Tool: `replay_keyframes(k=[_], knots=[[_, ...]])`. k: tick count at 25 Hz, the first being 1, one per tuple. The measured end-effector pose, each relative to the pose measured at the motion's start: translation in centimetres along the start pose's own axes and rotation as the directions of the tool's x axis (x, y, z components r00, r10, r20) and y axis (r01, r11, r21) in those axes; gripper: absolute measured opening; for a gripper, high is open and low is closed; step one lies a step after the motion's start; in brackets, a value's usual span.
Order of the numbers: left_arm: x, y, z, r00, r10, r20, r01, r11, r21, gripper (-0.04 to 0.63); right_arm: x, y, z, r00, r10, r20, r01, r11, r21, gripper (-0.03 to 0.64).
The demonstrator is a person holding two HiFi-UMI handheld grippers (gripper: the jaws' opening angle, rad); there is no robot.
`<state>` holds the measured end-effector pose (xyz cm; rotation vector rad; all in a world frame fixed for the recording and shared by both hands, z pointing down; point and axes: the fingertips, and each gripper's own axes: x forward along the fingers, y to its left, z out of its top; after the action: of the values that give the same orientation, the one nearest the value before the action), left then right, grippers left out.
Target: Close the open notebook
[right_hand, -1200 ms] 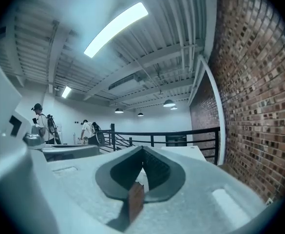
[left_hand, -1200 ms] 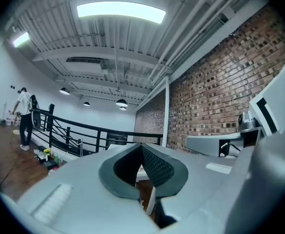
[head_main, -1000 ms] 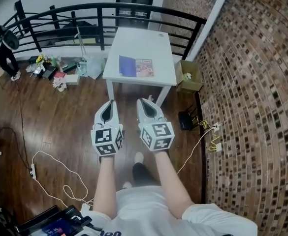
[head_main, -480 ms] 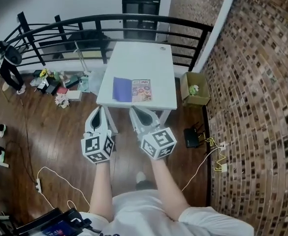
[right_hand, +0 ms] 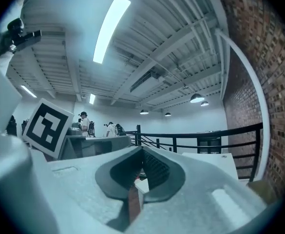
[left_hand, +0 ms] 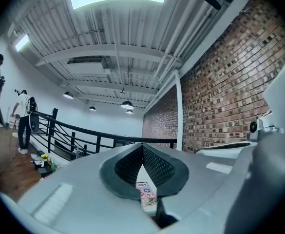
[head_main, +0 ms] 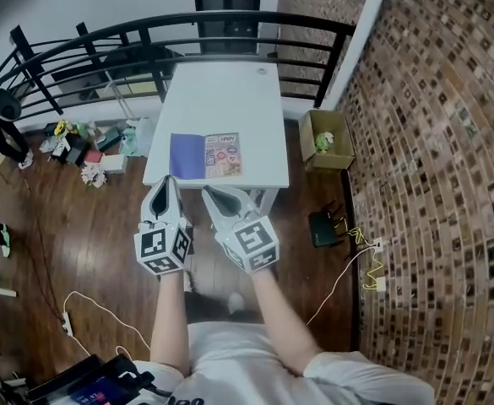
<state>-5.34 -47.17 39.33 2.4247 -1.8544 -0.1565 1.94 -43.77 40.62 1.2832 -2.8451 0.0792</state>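
The open notebook (head_main: pixel 206 155) lies flat near the front edge of the white table (head_main: pixel 230 99). Its left page is purple and its right page is printed in colours. My left gripper (head_main: pixel 164 186) and right gripper (head_main: pixel 214 195) are held level side by side, just short of the table's front edge and apart from the notebook. Both are shut with nothing in them. In the left gripper view the coloured page of the notebook (left_hand: pixel 147 196) shows through the slit below the closed tips. The right gripper view shows the table (right_hand: pixel 215 161) ahead and the left gripper's marker cube (right_hand: pixel 47 126) beside it.
A black railing (head_main: pixel 179 25) curves behind the table. The brick wall (head_main: pixel 432 142) runs along the right. A cardboard box (head_main: pixel 327 137) stands right of the table, and a black device (head_main: pixel 323 226) with cables lies on the wood floor. Clutter (head_main: pixel 90 146) lies at the left.
Both grippers have moved forward toward the table, from well short of it to just before its front edge. The notebook lies as before, still open. Both grippers stay shut.
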Motion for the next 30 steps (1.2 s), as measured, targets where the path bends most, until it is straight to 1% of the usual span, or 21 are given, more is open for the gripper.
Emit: replay_keyframes(k=[6, 12, 16, 19, 22, 25, 27, 28, 30], knots=[[3.0, 0.4, -0.9, 1.000, -0.029, -0.006, 0.029, 0.999, 0.021, 0.017, 1.5, -4.5, -1.7, 0.998, -0.063, -0.030, 0.064, 0.998, 0.019, -0.012], [6.3, 2.0, -2.6, 0.995, -0.081, -0.058, 0.082, 0.996, 0.024, 0.017, 5.4, -7.7, -2.5, 0.995, -0.090, -0.046, 0.092, 0.995, 0.032, -0.012], [9.2, 4.3, -4.2, 0.993, -0.079, -0.088, 0.084, 0.995, 0.053, 0.017, 8.7, -9.3, -3.7, 0.995, -0.082, -0.063, 0.084, 0.996, 0.034, -0.012], [11.0, 6.8, -6.0, 0.988, -0.064, -0.141, 0.071, 0.996, 0.045, 0.017, 10.7, -11.0, -4.6, 0.994, -0.084, -0.076, 0.090, 0.994, 0.066, -0.012], [11.6, 9.7, -9.0, 0.973, -0.048, -0.225, 0.054, 0.998, 0.024, 0.017, 12.4, -12.3, -5.6, 0.992, -0.087, -0.095, 0.096, 0.990, 0.101, -0.012], [12.1, 12.7, -12.1, 0.951, -0.036, -0.306, 0.040, 0.999, 0.007, 0.017, 14.5, -13.7, -6.8, 0.989, -0.090, -0.119, 0.105, 0.986, 0.129, -0.012], [12.0, 14.3, -13.7, 0.936, -0.047, -0.349, 0.045, 0.999, -0.015, 0.020, 15.7, -14.4, -7.8, 0.987, -0.083, -0.137, 0.105, 0.982, 0.158, -0.012], [11.9, 15.0, -14.5, 0.928, -0.058, -0.369, 0.049, 0.998, -0.032, 0.081, 16.2, -14.8, -8.4, 0.986, -0.080, -0.146, 0.105, 0.979, 0.175, -0.012], [11.8, 16.1, -15.8, 0.910, -0.087, -0.405, 0.065, 0.996, -0.068, 0.136, 17.1, -15.5, -9.4, 0.984, -0.075, -0.162, 0.108, 0.973, 0.202, -0.012]])
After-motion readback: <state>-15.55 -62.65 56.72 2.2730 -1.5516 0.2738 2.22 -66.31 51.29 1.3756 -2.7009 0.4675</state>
